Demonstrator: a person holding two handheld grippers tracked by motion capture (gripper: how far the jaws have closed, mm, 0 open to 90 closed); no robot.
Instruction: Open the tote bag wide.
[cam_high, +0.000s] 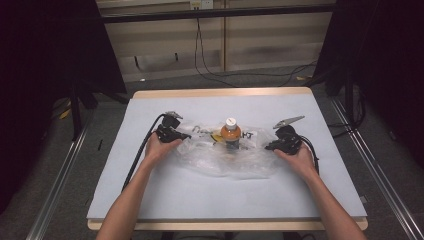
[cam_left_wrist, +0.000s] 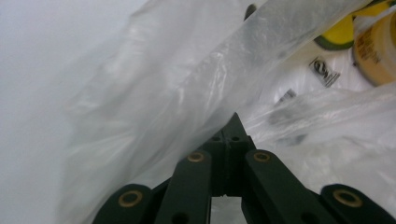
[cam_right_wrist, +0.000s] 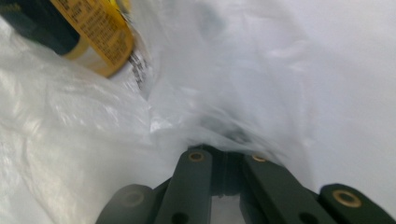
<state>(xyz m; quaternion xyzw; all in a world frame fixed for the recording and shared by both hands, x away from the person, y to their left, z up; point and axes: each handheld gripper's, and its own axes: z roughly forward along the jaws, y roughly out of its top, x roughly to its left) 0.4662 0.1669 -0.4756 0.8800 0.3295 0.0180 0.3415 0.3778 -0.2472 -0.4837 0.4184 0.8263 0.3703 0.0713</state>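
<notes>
- Left gripper (cam_high: 181, 136), forearm stretched forward, fingers pinched on the clear plastic bag's (cam_high: 225, 157) left edge.
- Right gripper (cam_high: 270, 146), forearm angled inward, fingers clamped on the bag's right edge, around the orange bottle (cam_high: 230, 133).

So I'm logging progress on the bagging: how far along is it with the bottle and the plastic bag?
Done: the bottle stands upright amid the clear plastic bag, which lies crumpled on the table. In hand: the left gripper and right gripper each look shut on the bag's film, at opposite sides. Left: probably drawing the bag up around the bottle; its cap is not covered yet.
</notes>
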